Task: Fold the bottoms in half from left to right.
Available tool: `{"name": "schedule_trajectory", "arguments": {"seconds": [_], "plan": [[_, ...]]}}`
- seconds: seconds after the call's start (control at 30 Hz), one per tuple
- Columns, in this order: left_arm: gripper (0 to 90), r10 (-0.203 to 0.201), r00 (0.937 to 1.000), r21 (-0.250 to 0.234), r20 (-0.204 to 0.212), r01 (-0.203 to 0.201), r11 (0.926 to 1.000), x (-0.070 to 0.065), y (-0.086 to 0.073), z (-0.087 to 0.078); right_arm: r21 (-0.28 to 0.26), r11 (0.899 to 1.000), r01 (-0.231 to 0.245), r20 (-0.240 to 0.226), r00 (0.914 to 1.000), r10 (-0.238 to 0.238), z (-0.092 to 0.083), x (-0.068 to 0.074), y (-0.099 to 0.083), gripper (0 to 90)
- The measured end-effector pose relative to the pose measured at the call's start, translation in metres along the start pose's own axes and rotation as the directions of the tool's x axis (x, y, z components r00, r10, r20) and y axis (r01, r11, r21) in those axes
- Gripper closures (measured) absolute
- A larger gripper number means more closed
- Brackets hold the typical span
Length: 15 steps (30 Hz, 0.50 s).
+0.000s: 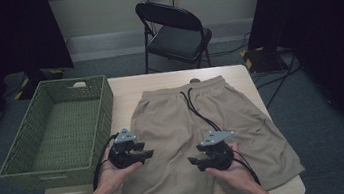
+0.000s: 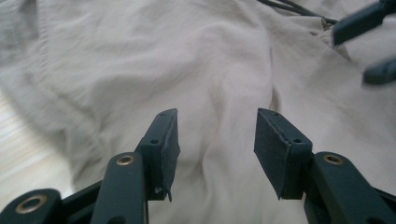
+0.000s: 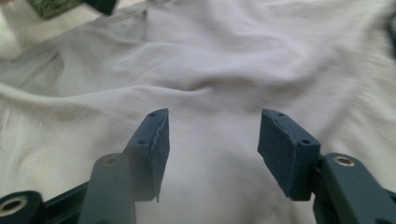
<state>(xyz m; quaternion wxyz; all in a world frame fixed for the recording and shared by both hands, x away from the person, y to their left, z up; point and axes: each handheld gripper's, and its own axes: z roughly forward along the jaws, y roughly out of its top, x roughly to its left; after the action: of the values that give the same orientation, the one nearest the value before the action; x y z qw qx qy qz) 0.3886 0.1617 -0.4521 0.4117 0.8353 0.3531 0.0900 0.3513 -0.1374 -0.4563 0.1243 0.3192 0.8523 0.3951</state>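
Note:
Khaki shorts (image 1: 200, 138) with a black drawstring (image 1: 197, 109) lie spread flat on the wooden table (image 1: 124, 90), waistband at the far side. My left gripper (image 1: 147, 154) hovers over the shorts' left leg, pointing right, with its jaws apart. My right gripper (image 1: 192, 161) hovers over the crotch area, pointing left toward the other one, also with jaws apart. In the left gripper view the gripper (image 2: 217, 121) stands open above wrinkled cloth (image 2: 140, 60) with nothing between its pads. In the right gripper view the gripper (image 3: 215, 121) is likewise open over the fabric (image 3: 224, 56).
A green woven basket (image 1: 105, 105) stands on the table's left part, beside the shorts. A black folding chair (image 1: 176, 31) stands behind the table. Cables run over the floor at the right. Dark curtains hang at both sides.

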Motion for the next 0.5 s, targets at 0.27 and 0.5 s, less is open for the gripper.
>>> {"name": "schedule_trajectory", "arguments": {"seconds": [0.27, 0.5], "plan": [[48.0, -0.094, 0.9956, 0.037, -0.003, 0.094, 0.9949, 0.011, -0.011, 0.017, 0.079, 0.996, 0.051, -0.004, 0.9987, -0.051, 0.029, 0.008, -0.010, 41.6], [48.9, -0.007, 0.9964, 0.106, -0.084, 0.015, 0.9942, 0.016, -0.020, 0.026, 0.111, 0.993, 0.037, 0.019, 0.9990, -0.039, 0.028, -0.001, -0.020, 40.1]]}}
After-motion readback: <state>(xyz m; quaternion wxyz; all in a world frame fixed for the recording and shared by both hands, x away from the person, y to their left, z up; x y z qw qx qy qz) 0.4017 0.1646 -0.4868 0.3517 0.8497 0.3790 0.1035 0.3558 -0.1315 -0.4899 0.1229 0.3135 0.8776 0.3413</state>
